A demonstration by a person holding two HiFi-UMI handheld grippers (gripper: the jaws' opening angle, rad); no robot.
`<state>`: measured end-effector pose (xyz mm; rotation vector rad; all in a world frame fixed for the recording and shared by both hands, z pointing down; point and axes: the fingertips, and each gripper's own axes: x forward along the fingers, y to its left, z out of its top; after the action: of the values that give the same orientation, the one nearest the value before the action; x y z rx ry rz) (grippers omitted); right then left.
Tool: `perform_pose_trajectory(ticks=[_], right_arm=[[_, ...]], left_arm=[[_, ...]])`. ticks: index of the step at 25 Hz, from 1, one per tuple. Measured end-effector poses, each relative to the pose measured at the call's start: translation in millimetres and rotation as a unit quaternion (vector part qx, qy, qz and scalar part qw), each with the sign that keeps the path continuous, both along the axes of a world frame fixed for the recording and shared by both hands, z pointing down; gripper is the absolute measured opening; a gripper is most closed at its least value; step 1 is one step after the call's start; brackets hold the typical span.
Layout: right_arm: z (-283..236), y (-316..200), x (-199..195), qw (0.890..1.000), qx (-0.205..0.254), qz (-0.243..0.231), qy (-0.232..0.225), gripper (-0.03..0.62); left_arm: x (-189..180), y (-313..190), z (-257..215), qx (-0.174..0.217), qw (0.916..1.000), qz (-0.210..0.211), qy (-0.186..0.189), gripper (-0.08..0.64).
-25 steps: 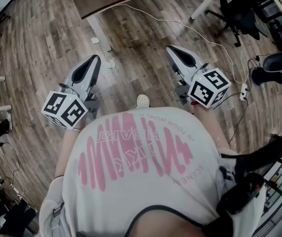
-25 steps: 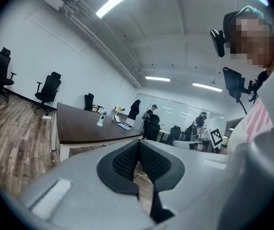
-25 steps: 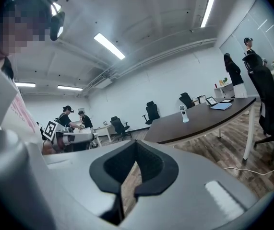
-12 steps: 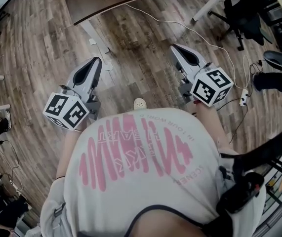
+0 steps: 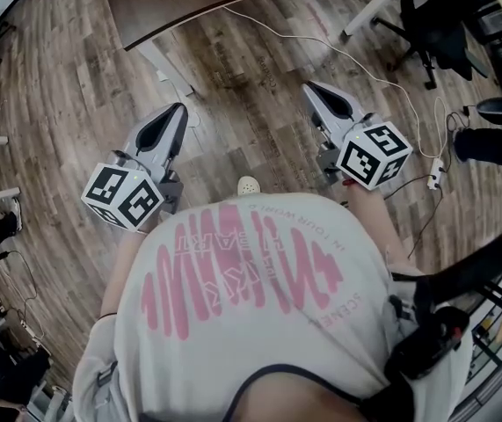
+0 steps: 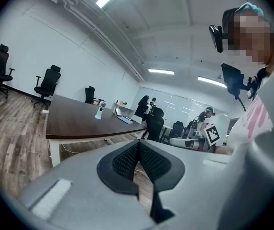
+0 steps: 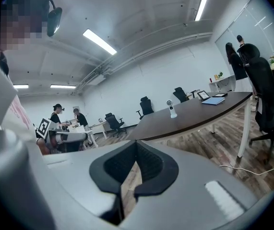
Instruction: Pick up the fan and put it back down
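A small white fan (image 6: 99, 110) stands upright on the long dark table (image 6: 79, 121), far ahead of both grippers. The right gripper view shows the fan (image 7: 172, 108) on the same table (image 7: 194, 114). My left gripper (image 5: 170, 120) is held above the wooden floor short of the table's edge (image 5: 233, 7), its pads (image 6: 127, 159) pressed together with nothing between them. My right gripper (image 5: 319, 92) hangs level beside it, also shut and empty (image 7: 137, 147). The head view does not show the fan.
A white cable (image 5: 356, 64) runs over the floor to a power strip (image 5: 432, 167). Black office chairs (image 5: 435, 16) stand at the right, others (image 6: 45, 83) along the wall. A blue tablet (image 7: 213, 100) lies on the table. People (image 7: 67, 121) work at the back.
Both grippers have moved a little nearer the table together, staying shut and empty. More of the table's edge shows in the head view.
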<state>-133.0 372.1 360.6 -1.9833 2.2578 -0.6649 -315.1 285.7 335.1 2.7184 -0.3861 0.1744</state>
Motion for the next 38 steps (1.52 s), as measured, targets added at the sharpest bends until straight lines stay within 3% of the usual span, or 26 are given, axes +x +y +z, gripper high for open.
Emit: perform_pose_trajectory(ticks=[18, 23, 29, 38], right_arm=[[-23, -4, 47, 0.999, 0.019, 0.028, 0.021, 0.006], [-21, -8, 57, 0.999, 0.026, 0.034, 0.02, 0.006], [-19, -15, 54, 0.999, 0.019, 0.033, 0.016, 0.006], [-8, -30, 85, 0.998, 0.009, 0.067, 0.017, 0.006]], left_arm=[[43, -13, -21, 0.017, 0.9993, 0.018, 0.028, 0.02], [36, -14, -22, 0.034, 0.9992, 0.008, 0.018, 0.02], [16, -32, -9, 0.017, 0.9997, -0.019, 0.005, 0.02], [83, -64, -9, 0.033, 0.9982, 0.044, 0.025, 0.02]])
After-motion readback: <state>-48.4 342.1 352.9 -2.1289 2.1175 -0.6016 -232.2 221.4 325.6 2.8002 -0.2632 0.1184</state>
